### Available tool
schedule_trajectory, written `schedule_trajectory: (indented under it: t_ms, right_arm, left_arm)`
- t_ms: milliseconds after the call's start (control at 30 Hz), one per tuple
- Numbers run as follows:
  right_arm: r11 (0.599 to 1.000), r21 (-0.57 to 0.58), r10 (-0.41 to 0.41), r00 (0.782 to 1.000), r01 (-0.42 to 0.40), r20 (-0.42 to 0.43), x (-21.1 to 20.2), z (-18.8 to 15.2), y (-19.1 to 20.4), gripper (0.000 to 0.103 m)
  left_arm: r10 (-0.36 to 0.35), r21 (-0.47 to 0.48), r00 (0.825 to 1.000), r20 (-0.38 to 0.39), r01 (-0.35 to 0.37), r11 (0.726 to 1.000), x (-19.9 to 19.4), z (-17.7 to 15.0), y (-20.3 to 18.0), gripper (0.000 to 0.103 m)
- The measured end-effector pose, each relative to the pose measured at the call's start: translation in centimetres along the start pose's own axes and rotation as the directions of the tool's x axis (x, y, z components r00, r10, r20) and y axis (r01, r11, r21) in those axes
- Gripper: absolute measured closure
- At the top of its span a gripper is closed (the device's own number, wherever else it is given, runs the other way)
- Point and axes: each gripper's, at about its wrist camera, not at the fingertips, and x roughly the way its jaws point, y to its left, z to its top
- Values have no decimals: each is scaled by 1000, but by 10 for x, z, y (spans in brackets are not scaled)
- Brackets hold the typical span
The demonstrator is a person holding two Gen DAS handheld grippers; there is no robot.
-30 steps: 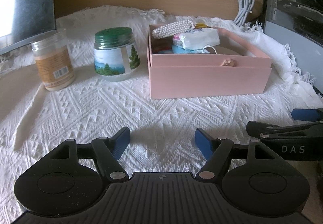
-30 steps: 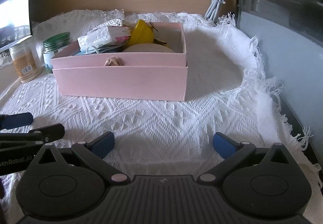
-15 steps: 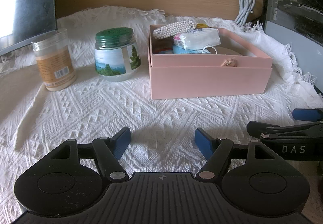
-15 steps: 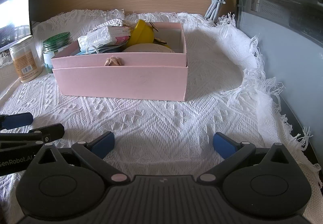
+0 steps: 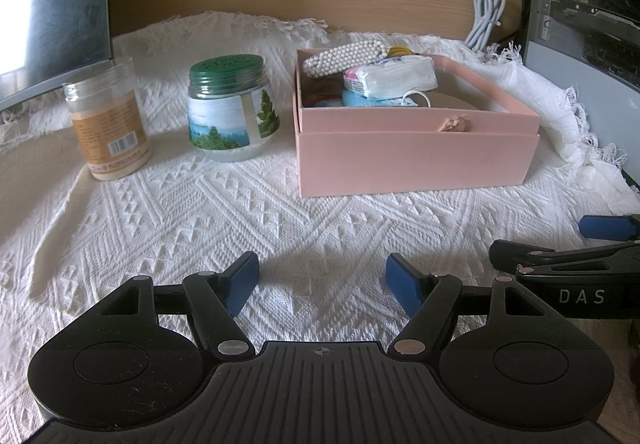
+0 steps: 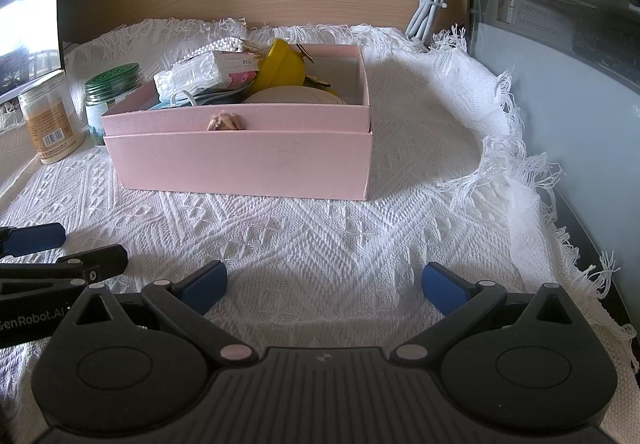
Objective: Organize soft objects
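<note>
Change: none since a second ago; left gripper (image 5: pixel 322 280) and right gripper (image 6: pixel 323 284) fingers spread, empty; pink box (image 6: pixel 240 156) packed, sorting apparently complete.

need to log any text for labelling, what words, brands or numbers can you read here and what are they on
"DAS" on the side of the right tool, seen from the left wrist view.
"enRobot.AI" on the side of the left tool, seen from the right wrist view; its first letter is cut off.
Orange-label jar: barcode and print too small to read.
Wrapped white pack in the pink box: print too blurred to read.
</note>
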Motion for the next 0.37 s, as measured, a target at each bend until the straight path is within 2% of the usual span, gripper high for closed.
schedule_trajectory:
  t_ms: [367]
  right_arm:
    - [1000, -1, 0, 1000, 0, 0, 0, 0, -1, 0]
  left_arm:
    - [1, -5, 1000, 0, -1, 1000, 0, 0, 1, 29]
